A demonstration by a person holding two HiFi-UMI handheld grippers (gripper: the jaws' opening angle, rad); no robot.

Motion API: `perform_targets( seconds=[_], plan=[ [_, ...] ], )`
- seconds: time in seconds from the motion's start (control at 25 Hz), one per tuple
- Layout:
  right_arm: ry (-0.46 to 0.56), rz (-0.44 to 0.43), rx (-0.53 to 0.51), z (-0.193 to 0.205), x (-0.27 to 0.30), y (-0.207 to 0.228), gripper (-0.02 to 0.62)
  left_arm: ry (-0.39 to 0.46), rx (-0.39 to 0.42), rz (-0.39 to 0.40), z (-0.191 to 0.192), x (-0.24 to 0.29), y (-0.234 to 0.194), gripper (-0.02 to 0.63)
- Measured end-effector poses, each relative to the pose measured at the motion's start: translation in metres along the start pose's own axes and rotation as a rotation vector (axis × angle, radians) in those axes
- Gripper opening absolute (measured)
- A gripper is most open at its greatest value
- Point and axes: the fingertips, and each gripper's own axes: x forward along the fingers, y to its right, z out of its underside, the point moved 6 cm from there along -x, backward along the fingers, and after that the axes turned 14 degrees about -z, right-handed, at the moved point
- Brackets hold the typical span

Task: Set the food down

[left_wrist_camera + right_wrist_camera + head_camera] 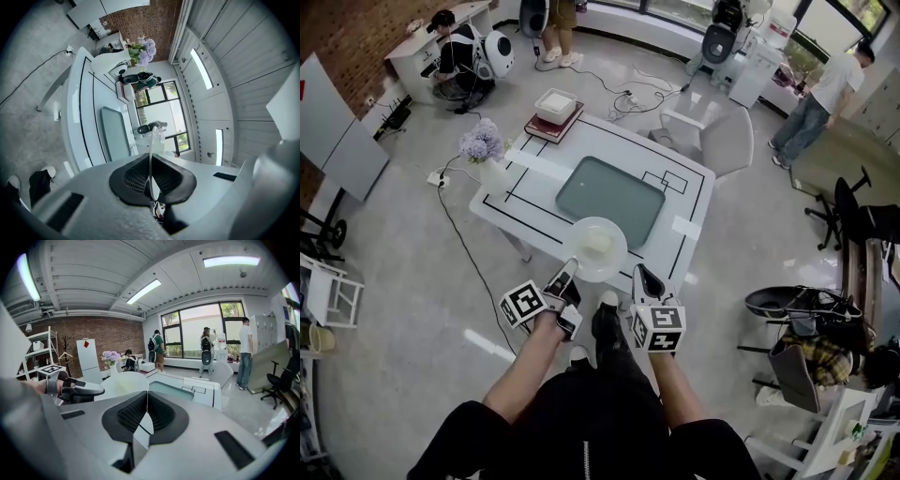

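A pale lump of food lies on a translucent white plate that hangs over the near edge of the white table. My left gripper is shut on the plate's near rim. In the left gripper view the thin rim runs edge-on between the closed pads of the left gripper. My right gripper is just right of the plate, apart from it and shut with nothing in it. The right gripper view shows the right gripper closed, with the plate and the left gripper to its left.
A grey-green tray lies in the table's middle. A vase of purple flowers stands at the left corner, and stacked books with a white box at the far corner. A white chair is behind the table. Cables cross the floor; people stand at the room's edges.
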Motion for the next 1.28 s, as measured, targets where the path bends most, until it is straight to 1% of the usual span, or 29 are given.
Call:
perform_targets(
  seconds=[0.16,0.32,0.44,0.64,0.92,1.08,1.28],
  plan=[
    [0.001,-0.016,0.01,-0.008,0.03,0.024,0.011,0.0,-0.006,-0.015,-0.012,0.03,-0.005,0.012],
    [0.021,-0.029,-0.002,-0.036,0.065,0.061,0.011,0.012,-0.017,0.001,-0.032,0.073,0.006,0.012],
    [0.022,-0.046,0.005,-0.053,0.084,0.082,0.011,0.011,-0.017,-0.015,-0.042,0.098,0.013,0.012],
    [-0.001,-0.07,0.02,-0.067,0.117,0.124,0.011,-0.004,-0.033,-0.045,-0.054,0.151,0.016,0.012],
    [-0.036,-0.108,0.04,-0.066,0.151,0.16,0.011,-0.015,-0.056,-0.075,-0.066,0.206,0.008,0.012],
    [-0.064,-0.114,0.059,-0.061,0.166,0.169,0.011,-0.033,-0.064,-0.11,-0.071,0.225,-0.003,0.012],
    [-0.092,-0.094,0.094,-0.061,0.183,0.174,0.011,-0.081,-0.073,-0.152,-0.079,0.246,-0.019,0.012]
  ],
)
